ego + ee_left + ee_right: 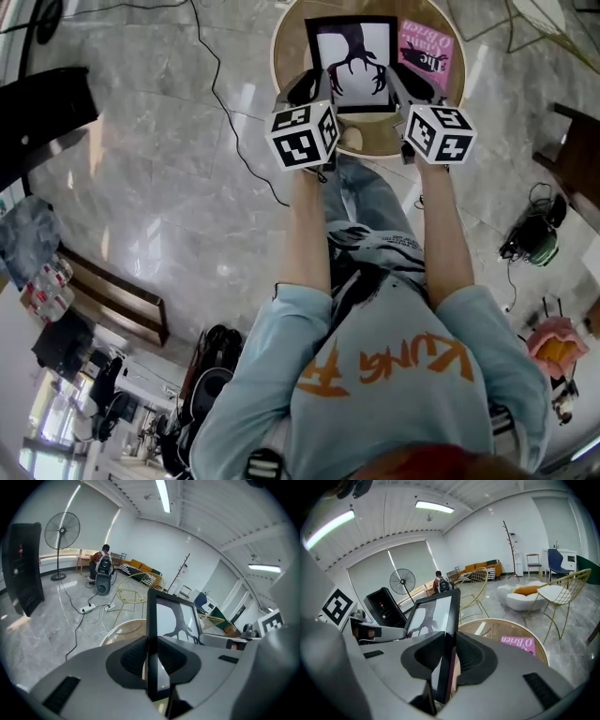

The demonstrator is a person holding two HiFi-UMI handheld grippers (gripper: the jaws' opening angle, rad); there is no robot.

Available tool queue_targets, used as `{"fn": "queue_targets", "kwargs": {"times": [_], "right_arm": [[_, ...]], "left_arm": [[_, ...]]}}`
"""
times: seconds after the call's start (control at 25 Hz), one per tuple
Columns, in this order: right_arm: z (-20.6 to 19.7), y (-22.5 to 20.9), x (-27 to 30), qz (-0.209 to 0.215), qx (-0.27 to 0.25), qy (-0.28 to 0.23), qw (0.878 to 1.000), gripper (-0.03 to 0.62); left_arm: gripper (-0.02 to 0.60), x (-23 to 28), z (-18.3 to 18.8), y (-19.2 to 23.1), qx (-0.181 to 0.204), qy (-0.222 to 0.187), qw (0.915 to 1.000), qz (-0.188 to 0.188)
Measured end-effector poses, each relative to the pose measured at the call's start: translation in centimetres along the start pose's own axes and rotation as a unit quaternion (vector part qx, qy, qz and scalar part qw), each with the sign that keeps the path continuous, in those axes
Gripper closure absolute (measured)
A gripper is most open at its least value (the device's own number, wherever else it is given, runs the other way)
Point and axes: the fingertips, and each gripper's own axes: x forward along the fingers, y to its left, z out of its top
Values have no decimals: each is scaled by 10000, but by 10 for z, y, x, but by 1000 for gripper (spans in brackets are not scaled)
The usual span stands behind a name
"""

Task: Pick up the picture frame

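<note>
Picture frame: one. Pink book: one. Round surface: one. Grippers: two, left gripper and right gripper. Marker cubes: two, one per gripper. Standing fan: one. Coat stand: one. Black cabinet: one. Person at the far wall: one.

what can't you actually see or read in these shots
Black picture frame: both side edges covered by the left claw and right claw, head view.
Pink book: one corner behind the right claw, head view.
Person by the far wall: too small for detail, left gripper view.
</note>
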Motion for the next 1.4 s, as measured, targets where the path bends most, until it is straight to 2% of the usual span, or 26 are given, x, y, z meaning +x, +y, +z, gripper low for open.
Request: {"fn": "queue_targets", "kwargs": {"times": [0.2, 0.44, 0.68, 1.12, 1.4], "right_arm": [[57, 17, -26, 127, -225, -382, 9989, 520], [104, 38, -57, 163, -196, -800, 9965, 520], [146, 59, -95, 198, -427, -1218, 9914, 520], [234, 81, -159, 445, -932, -2188, 9703, 520], [267, 95, -186, 537, -1134, -2640, 9563, 520]], "left_arm": [[502, -35, 54, -23, 265, -408, 9988, -70], [502, -73, 103, -44, 548, -871, 9947, 0], [502, -113, 137, -67, 665, -1299, 9889, -291], [502, -178, 210, -121, 1182, -2175, 9679, -427], [502, -209, 236, -140, 1370, -2647, 9535, -434]]}}
